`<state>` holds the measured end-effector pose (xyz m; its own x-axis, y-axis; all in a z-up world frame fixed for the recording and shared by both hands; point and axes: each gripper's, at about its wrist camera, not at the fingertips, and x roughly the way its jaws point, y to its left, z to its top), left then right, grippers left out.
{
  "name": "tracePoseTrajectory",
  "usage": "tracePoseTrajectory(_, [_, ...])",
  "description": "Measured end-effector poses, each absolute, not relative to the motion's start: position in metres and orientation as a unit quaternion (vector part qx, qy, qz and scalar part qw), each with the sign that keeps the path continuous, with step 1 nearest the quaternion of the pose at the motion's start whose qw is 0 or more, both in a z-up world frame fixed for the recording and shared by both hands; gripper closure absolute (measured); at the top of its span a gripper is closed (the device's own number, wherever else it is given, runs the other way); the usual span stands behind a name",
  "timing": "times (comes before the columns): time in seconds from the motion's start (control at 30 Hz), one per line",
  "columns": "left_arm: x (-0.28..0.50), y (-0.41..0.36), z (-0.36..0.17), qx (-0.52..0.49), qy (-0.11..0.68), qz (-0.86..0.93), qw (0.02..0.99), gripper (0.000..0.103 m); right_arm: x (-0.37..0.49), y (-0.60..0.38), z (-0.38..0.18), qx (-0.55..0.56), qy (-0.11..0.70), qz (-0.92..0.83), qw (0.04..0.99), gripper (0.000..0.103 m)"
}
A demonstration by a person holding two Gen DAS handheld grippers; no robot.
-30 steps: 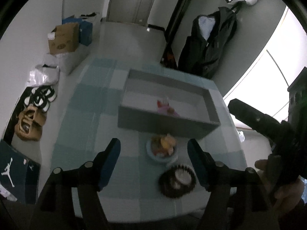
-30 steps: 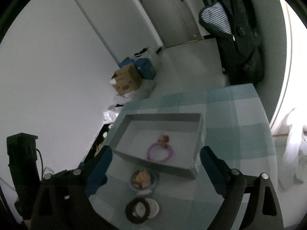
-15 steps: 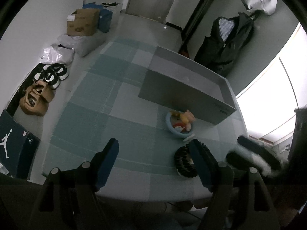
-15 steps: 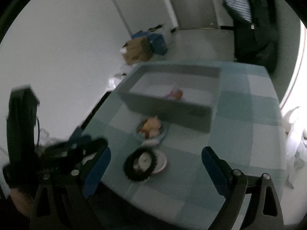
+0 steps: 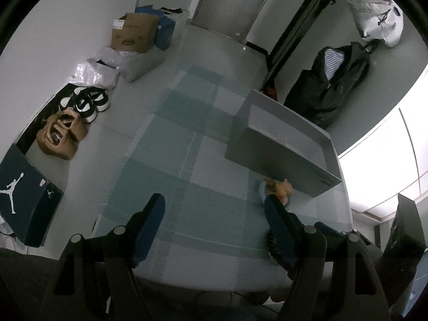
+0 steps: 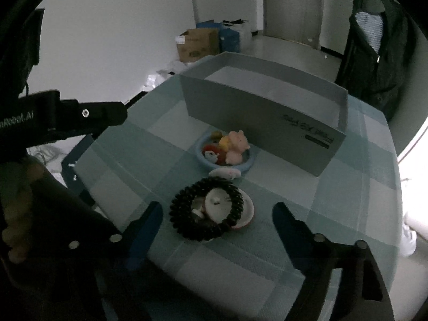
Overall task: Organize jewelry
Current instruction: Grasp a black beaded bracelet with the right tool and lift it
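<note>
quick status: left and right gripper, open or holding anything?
Left gripper: open, nothing between its fingers.
Right gripper: open, jaws have just been closing; the black spiral hair tie lies ahead between the fingers, not gripped.

cardboard box | sneakers | black jacket | white bag

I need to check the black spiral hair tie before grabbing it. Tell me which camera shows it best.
The right wrist view. There the black spiral hair tie lies in full sight on the checked tablecloth, ahead of the open right claw. In the left wrist view only a dark sliver of it shows beside a finger of the left claw.
</note>
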<state>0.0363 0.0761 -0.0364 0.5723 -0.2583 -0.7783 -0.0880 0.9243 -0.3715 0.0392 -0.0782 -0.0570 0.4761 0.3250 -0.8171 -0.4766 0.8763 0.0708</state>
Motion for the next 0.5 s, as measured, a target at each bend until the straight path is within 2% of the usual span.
tracePoseTrajectory(0.17, [0.0350,0.0767,-0.0338,-0.183,0.457,-0.054,0.869,0.030,0.0434,-0.0742,-0.0607,-0.088,0.458,0.227,0.855,0.032])
tracePoseTrajectory(0.37, [0.0346,0.0772,-0.0308,-0.186,0.452,-0.061,0.870,0.030,0.0406,-0.0713,-0.0586,-0.096,0.449,0.235,0.856,0.057])
tracePoseTrajectory(0.5, [0.0350,0.0784,-0.0314,-0.190,0.454,-0.060,0.868,0.030,0.0387,-0.0726,-0.0584,-0.093,0.451,0.239,0.855,0.062])
